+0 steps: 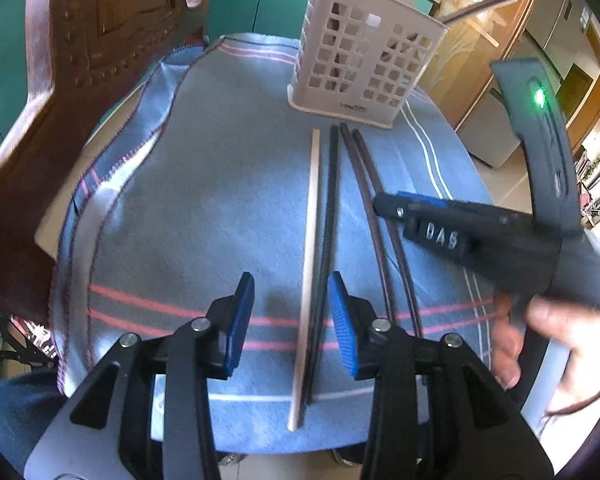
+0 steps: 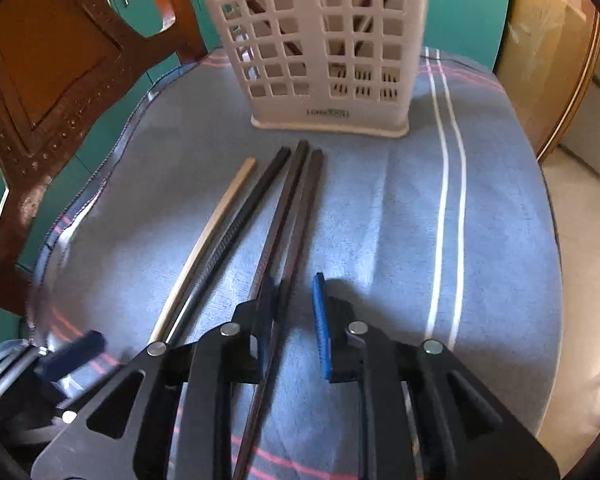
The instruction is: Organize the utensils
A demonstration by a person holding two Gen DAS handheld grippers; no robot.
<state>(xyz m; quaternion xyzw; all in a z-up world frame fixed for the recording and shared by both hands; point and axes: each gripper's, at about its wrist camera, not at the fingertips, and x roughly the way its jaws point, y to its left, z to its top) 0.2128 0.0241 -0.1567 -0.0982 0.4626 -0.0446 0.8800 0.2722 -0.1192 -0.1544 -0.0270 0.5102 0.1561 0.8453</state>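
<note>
I have four chopsticks lying side by side on the blue striped cloth (image 1: 204,216) that covers the surface, their far ends just short of the pale perforated plastic utensil holder (image 1: 364,56) standing at the far edge. From the left there is a light wooden chopstick (image 1: 309,264), a black ridged chopstick (image 1: 327,240) tight against it, then two dark brown chopsticks (image 2: 288,216) a little to the right. My left gripper (image 1: 291,320) has its jaws wide apart and holds nothing, hanging over the near ends of the pale and black pair. My right gripper (image 2: 294,320) is also parted and empty, with the brown pair running between and under its pads. These sticks look light, stiff and thin, and I judge them smooth enough to roll or skid out of a pinch, so I would take hold near the middle of a stick, square across it. The left view shows the right tool from the side, with a hand (image 1: 540,332) on it, and sticks already poking out of the holder's top; the right view crops the top but shows dark sticks through the holder's holes.
</note>
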